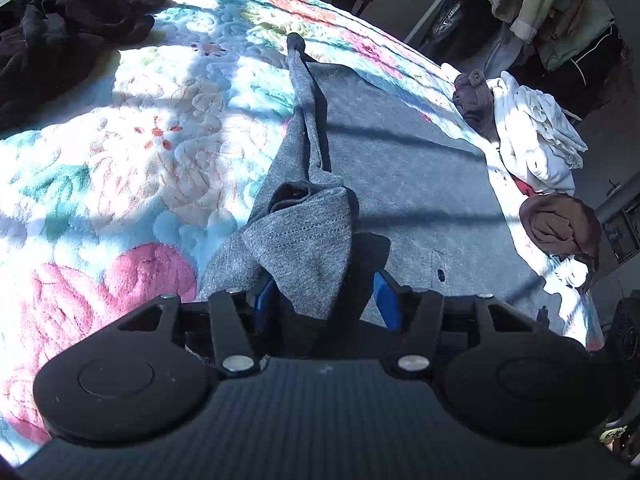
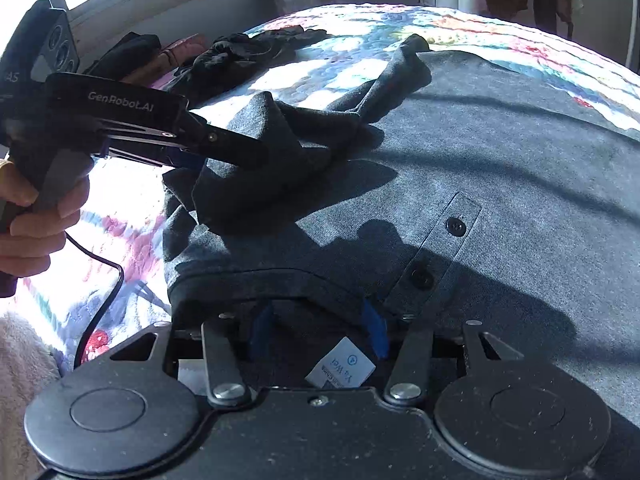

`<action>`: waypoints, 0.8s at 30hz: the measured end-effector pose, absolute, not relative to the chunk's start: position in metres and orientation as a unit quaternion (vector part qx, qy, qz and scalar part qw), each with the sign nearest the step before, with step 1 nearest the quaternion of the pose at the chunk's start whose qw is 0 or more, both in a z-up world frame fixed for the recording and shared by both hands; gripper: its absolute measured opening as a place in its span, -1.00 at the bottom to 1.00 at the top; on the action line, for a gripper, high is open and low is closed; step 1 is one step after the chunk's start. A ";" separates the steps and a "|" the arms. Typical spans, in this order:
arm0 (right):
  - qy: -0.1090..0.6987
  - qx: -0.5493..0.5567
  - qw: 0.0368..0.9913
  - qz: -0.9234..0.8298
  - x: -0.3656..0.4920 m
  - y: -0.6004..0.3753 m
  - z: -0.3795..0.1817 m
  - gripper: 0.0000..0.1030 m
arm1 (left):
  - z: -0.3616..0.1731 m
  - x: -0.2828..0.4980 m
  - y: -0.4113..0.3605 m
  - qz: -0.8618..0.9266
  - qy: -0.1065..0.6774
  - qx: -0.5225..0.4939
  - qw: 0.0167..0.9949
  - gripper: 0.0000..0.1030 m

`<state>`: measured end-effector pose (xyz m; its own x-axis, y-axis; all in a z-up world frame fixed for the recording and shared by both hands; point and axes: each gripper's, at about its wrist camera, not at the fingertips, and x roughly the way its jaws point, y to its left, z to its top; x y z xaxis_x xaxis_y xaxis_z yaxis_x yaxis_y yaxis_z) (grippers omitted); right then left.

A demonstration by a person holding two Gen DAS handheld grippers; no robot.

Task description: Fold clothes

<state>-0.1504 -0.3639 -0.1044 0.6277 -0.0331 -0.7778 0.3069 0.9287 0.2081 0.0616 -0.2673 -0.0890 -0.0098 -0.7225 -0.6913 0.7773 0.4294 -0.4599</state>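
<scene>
the grey shirt [image 2: 500, 152] lies spread on the flowered quilt [image 1: 120, 140], buttoned front up, its left sleeve [image 1: 304, 216] lifted and draped between the fingers of the left gripper [image 1: 326, 296], which stand apart, not pinching. the right gripper [image 2: 320, 332] sits at the collar [image 2: 280, 280] with fingers spread, the label between them. the knit looks soft, light and floppy; seams and sleeve hems seem the best holds. a black heap [image 1: 68, 28] and folded piles [image 1: 536, 136] sit well aside, nothing blocking.
</scene>
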 end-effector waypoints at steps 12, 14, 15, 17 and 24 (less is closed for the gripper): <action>0.426 0.166 0.885 -0.086 -0.162 -0.364 -0.111 0.09 | -0.034 0.089 -0.223 -0.356 0.287 0.090 0.885 -0.92; 0.429 0.157 0.886 -0.084 -0.163 -0.362 -0.111 0.09 | -0.040 0.110 -0.212 -0.329 0.314 0.057 0.889 -0.91; 0.430 0.153 0.886 -0.084 -0.162 -0.362 -0.111 0.10 | -0.047 0.122 -0.210 -0.318 0.339 0.043 0.884 -0.90; 0.432 0.149 0.885 -0.084 -0.161 -0.361 -0.112 0.11 | -0.062 0.135 -0.215 -0.288 0.373 0.052 0.880 -0.86; 0.437 0.137 0.885 -0.084 -0.159 -0.357 -0.110 0.27 | -0.086 0.128 -0.219 -0.293 0.447 0.033 0.844 -0.10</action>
<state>-0.1591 -0.3567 -0.1099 0.6048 -0.0288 -0.7958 0.2673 0.9487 0.1688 0.1276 -0.2192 -0.0858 0.4285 -0.4653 -0.7745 0.5240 0.8263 -0.2066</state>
